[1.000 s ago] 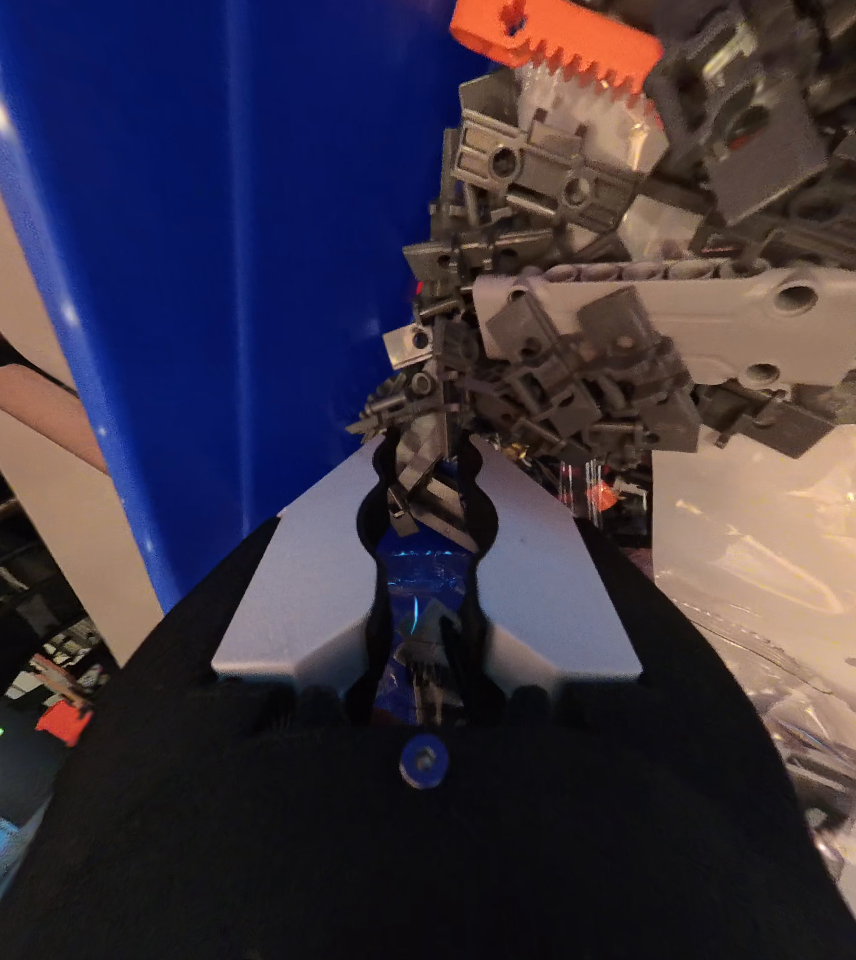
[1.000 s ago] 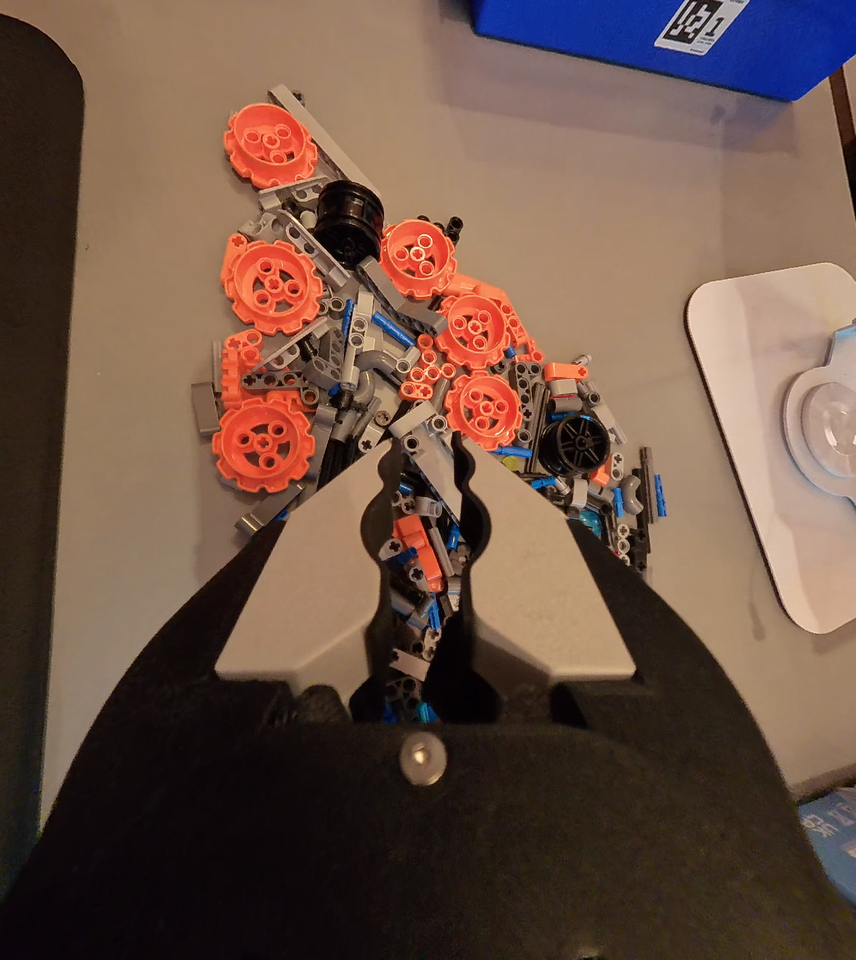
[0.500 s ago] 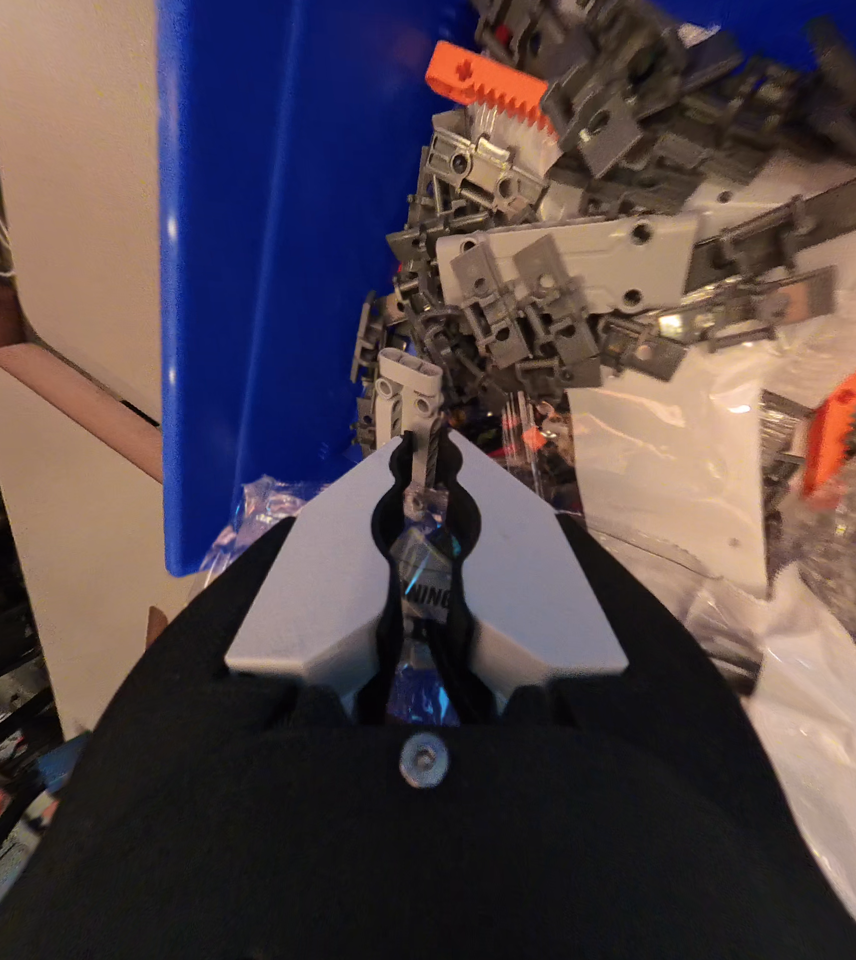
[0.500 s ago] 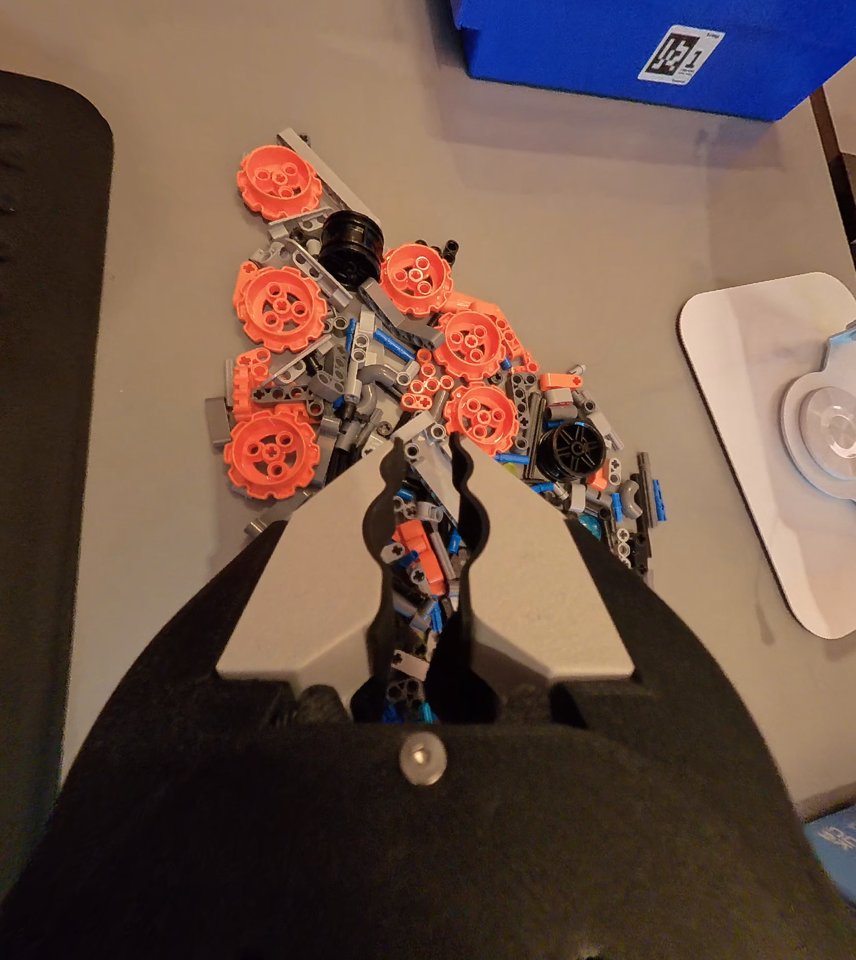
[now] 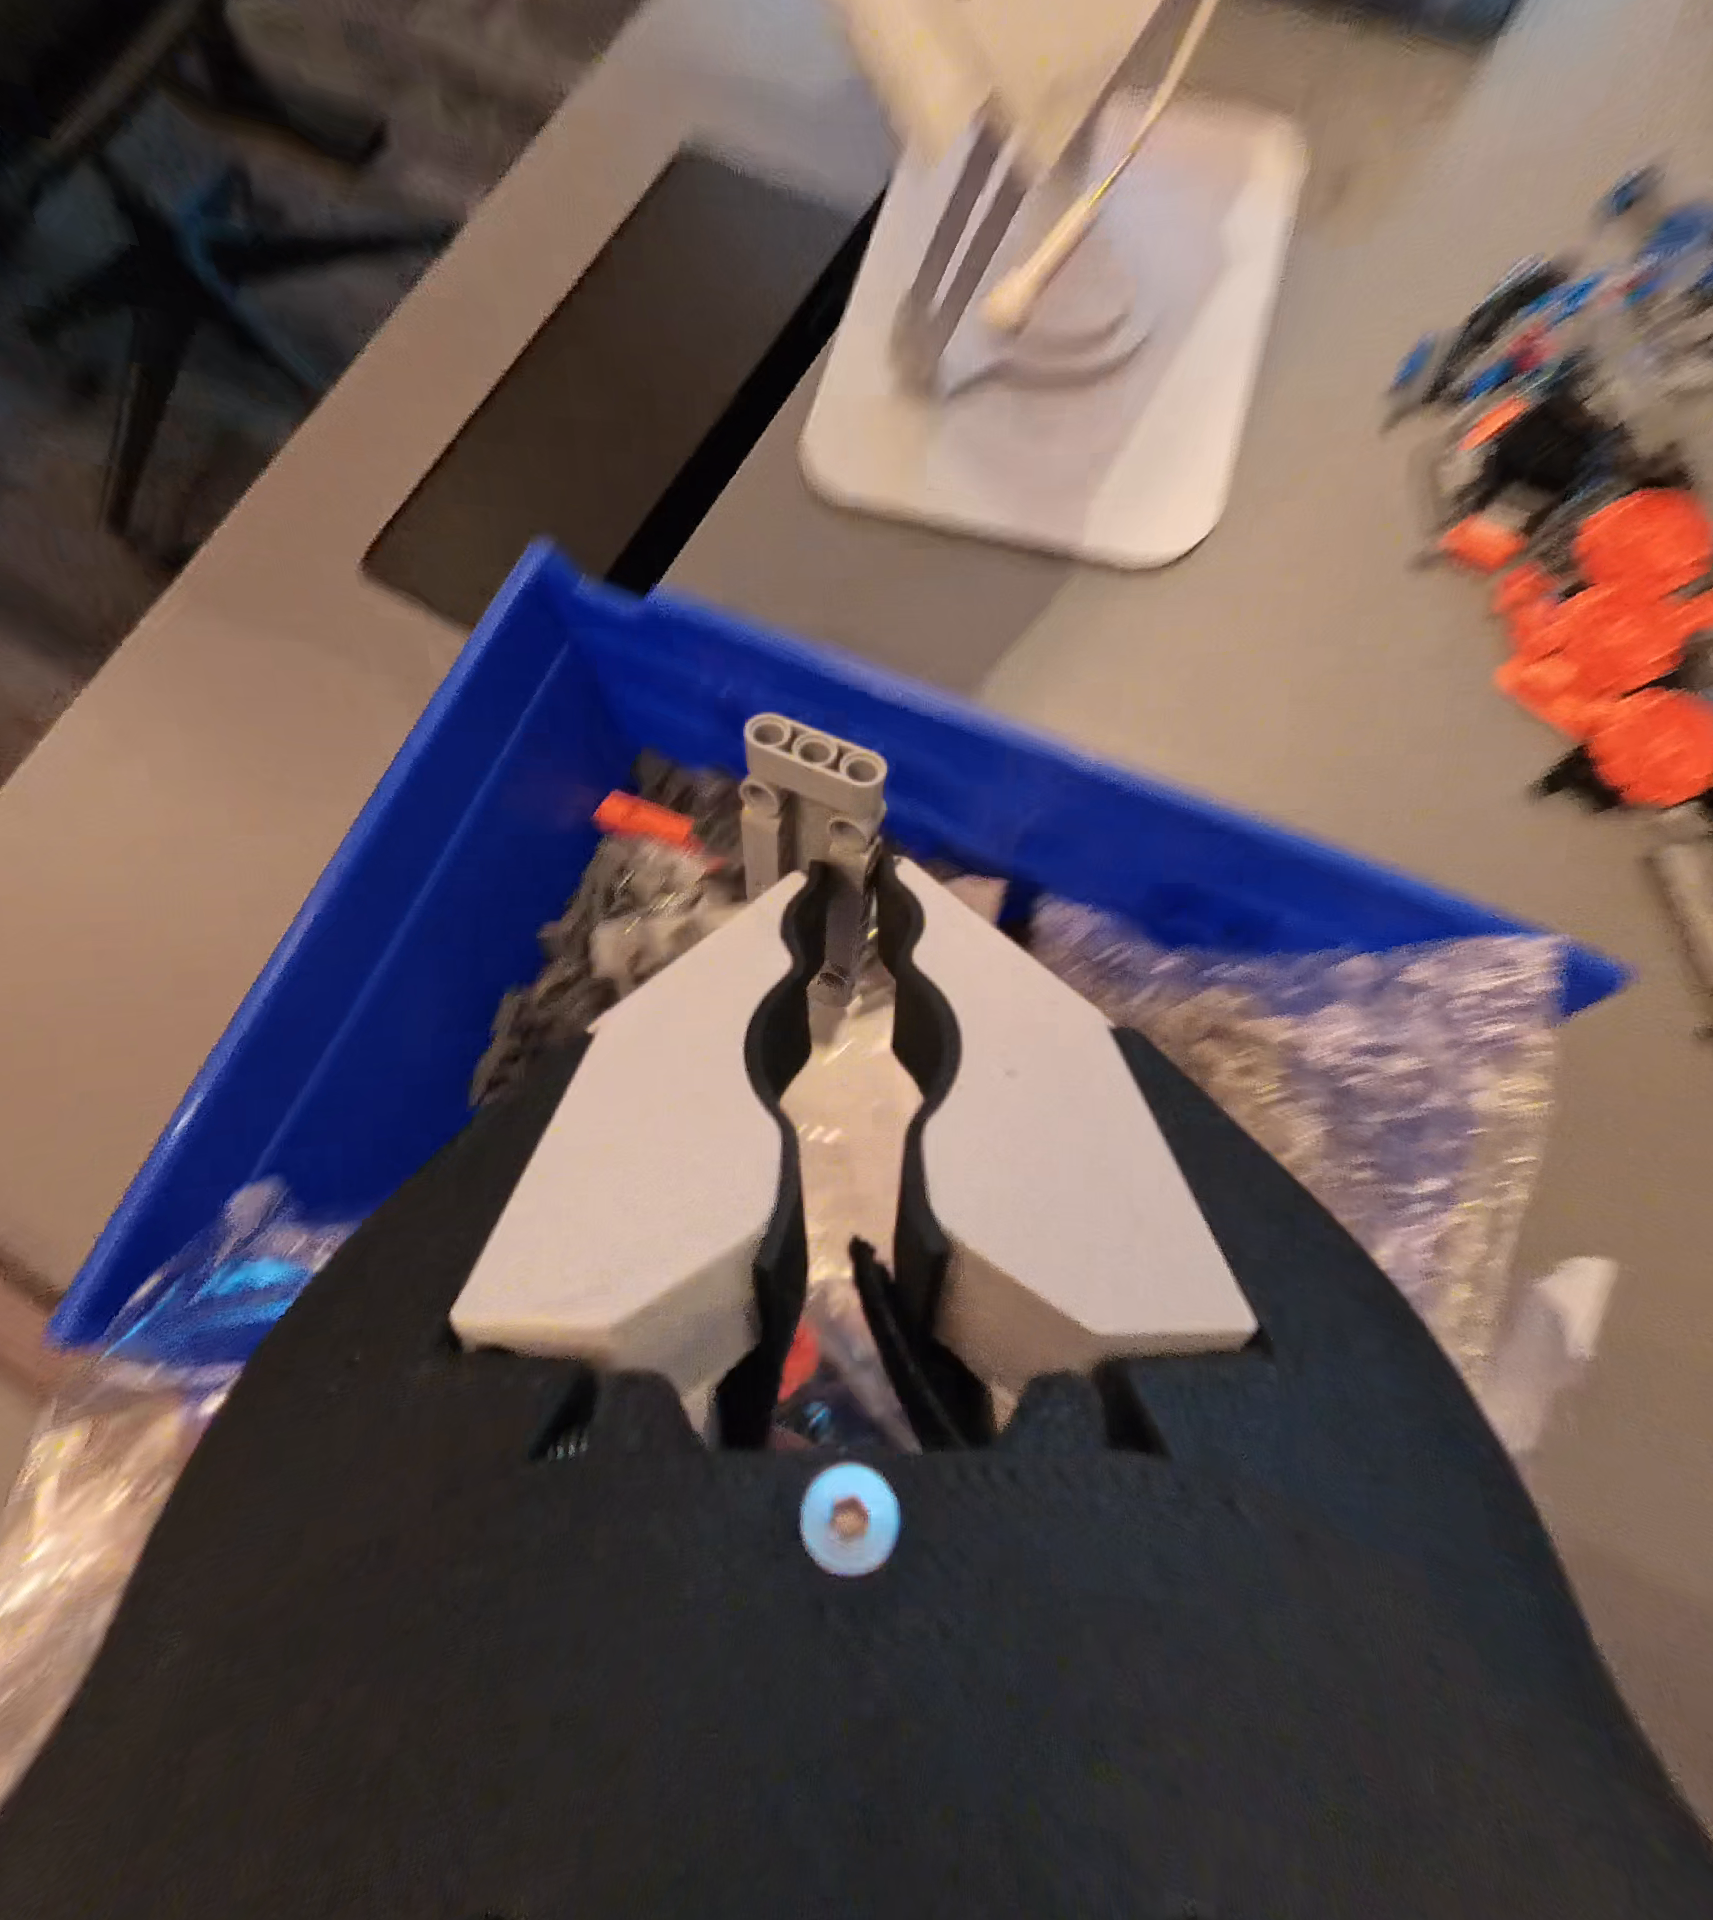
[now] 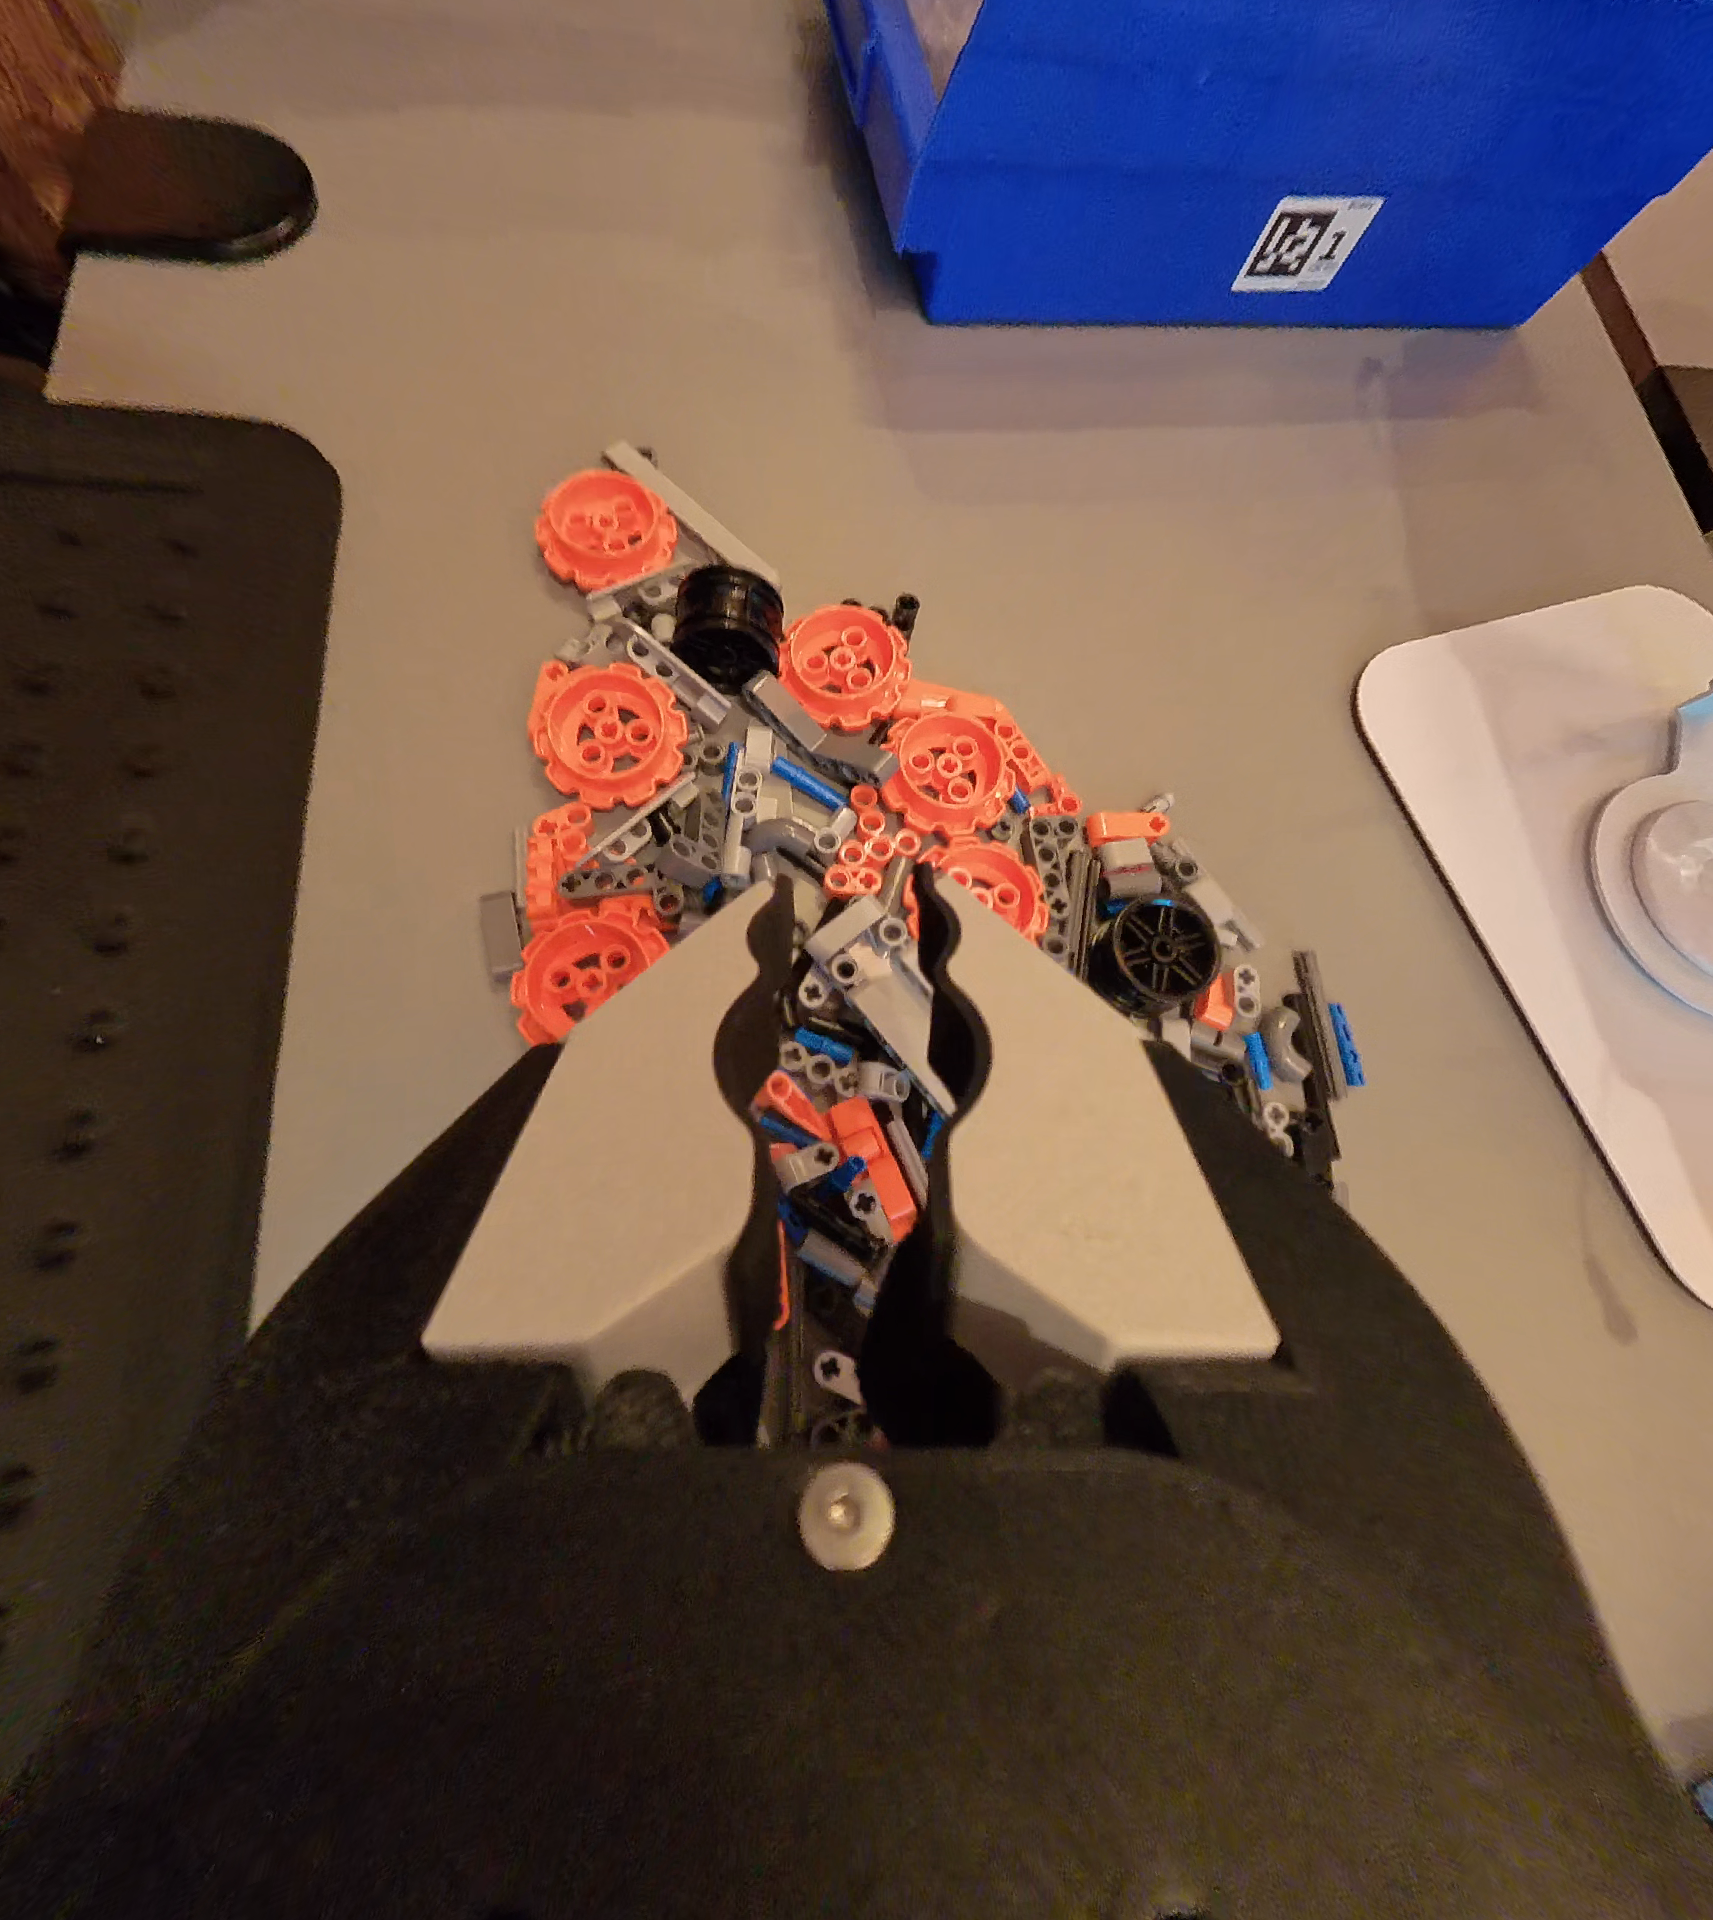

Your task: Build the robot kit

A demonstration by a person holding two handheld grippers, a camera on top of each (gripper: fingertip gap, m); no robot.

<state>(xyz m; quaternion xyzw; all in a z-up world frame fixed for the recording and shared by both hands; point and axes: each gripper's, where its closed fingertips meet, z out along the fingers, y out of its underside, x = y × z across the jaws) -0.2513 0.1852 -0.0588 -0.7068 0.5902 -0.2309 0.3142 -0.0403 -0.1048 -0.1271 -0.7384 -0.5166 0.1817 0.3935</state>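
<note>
The left gripper (image 5: 839, 883) pinches a grey plastic three-holed brick (image 5: 810, 795), pointing forward lengthwise over the blue bin (image 5: 395, 883). The right gripper (image 6: 847, 899), seemingly slightly parted, hangs over a brick pile (image 6: 779, 790).

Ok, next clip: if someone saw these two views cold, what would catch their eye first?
Probably the pile of building-toy parts on the grey table, dotted with bright orange toothed wheels, right under the right gripper, whose jaws stand apart with nothing in them. Next, the left gripper pinching a light grey three-hole connector piece above the blue bin, which holds dark grey parts and clear plastic bags.
</note>
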